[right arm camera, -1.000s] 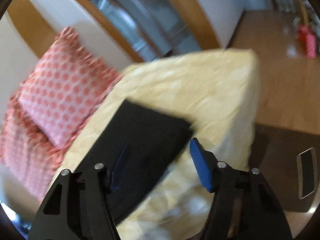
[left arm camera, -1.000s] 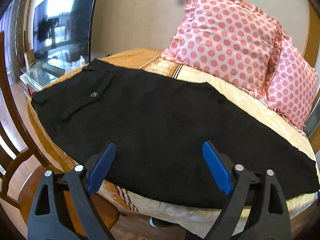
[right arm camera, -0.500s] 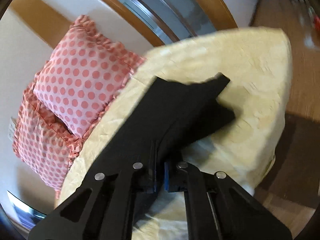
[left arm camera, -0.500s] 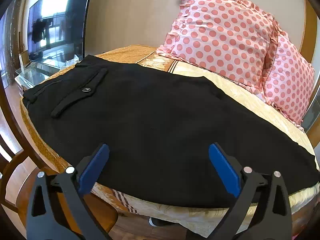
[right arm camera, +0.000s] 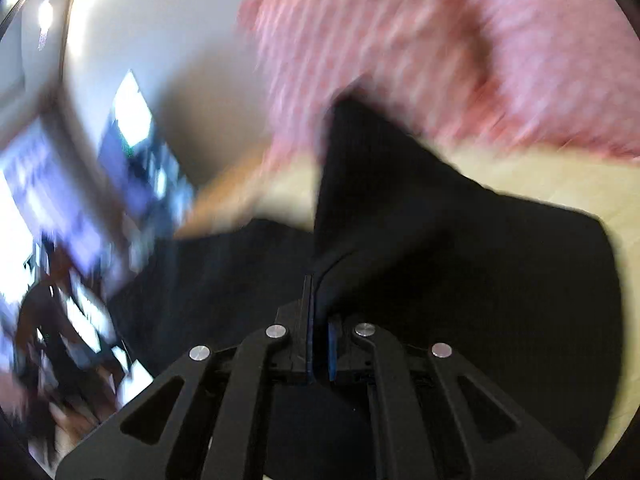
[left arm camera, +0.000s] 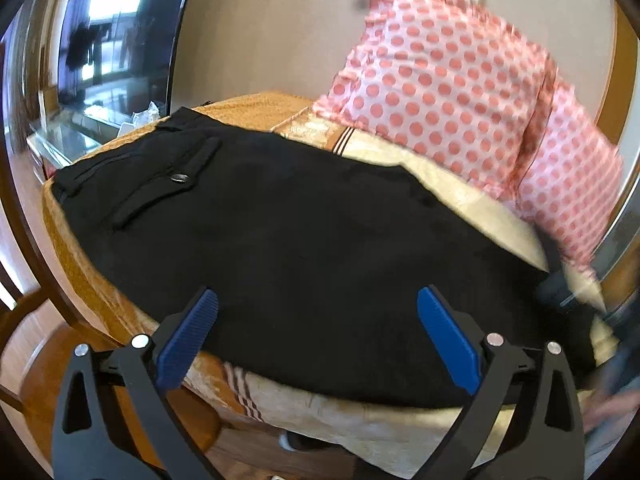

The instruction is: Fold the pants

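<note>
Pants [left arm camera: 304,240] overhang bed edge; left claw [left arm camera: 318,334] released, right claw [right arm camera: 319,320] seemingly grasping hem.

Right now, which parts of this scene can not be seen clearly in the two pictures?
- Hem end of the black fabric pants: left wrist view, smeared at the right edge.
- Pink polka-dot pillows: right wrist view, motion blur hides the dots.
- Grip depth of the right hand-held gripper: raised cloth covers its pads.
- Floor under the yellow bedspread: cut off below.

Two pink spotted pillows [left arm camera: 452,80] lean against a beige wall [left arm camera: 272,20]; a television [left arm camera: 112,36] reflects window light.
</note>
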A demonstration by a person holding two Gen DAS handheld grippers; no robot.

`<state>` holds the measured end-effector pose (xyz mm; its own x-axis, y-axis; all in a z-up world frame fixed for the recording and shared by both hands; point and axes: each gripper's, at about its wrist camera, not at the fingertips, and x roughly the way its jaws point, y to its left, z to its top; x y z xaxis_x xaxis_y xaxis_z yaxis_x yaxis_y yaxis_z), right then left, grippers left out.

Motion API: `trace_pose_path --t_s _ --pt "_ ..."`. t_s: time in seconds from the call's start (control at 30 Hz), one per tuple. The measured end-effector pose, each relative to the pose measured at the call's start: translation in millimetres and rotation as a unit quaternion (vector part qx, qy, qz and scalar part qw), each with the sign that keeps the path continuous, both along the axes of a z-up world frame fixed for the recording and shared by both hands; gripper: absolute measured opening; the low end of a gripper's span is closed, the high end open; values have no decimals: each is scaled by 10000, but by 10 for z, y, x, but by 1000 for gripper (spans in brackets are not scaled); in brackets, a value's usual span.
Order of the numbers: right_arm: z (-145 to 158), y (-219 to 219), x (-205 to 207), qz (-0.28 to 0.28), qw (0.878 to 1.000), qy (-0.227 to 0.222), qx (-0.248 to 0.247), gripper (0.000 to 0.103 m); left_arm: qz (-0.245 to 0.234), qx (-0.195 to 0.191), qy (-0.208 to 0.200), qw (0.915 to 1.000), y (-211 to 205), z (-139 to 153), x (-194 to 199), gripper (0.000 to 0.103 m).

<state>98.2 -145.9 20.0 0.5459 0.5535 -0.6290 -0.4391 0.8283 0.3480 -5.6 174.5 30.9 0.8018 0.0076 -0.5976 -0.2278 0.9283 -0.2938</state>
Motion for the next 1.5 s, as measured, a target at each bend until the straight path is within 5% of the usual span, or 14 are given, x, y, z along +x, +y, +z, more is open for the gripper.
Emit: trace_pose_path --t_s 0.23,0.5,0.6,0.67,0.73,0.93,1.07,1.17,1.5 --pt "68 43 -128 -198 9992 -334 -15 5 866 -97 -186 9960 517 129 -318 99" --pt "10 349 -418 108 9914 -1003 -829 5 1330 -466 -170 9899 807 72 -397 97" --pt "1 460 -479 389 9893 -981 -1011 13 1336 -565 -168 9893 827 62 -415 97" --pt "10 483 -503 710 9912 -832 -752 45 1357 -579 -153 9889 833 58 -416 97" --pt "18 527 -541 944 9901 -824 -637 58 1374 -586 -141 9887 844 53 -420 97" --pt "122 417 -519 667 9920 -1074 -52 58 1396 -825 -156 9866 955 25 -431 97" --pt "-82 597 -365 699 9923 -725 -715 61 1334 -1117 -87 9847 1058 -28 -363 97" --pt "-142 701 -538 916 9848 -1036 -1049 70 1309 -1322 -33 9825 1111 -66 -313 97" --pt "-97 567 -579 933 9897 -858 -663 75 653 -2232 354 9719 941 -244 -20 97"
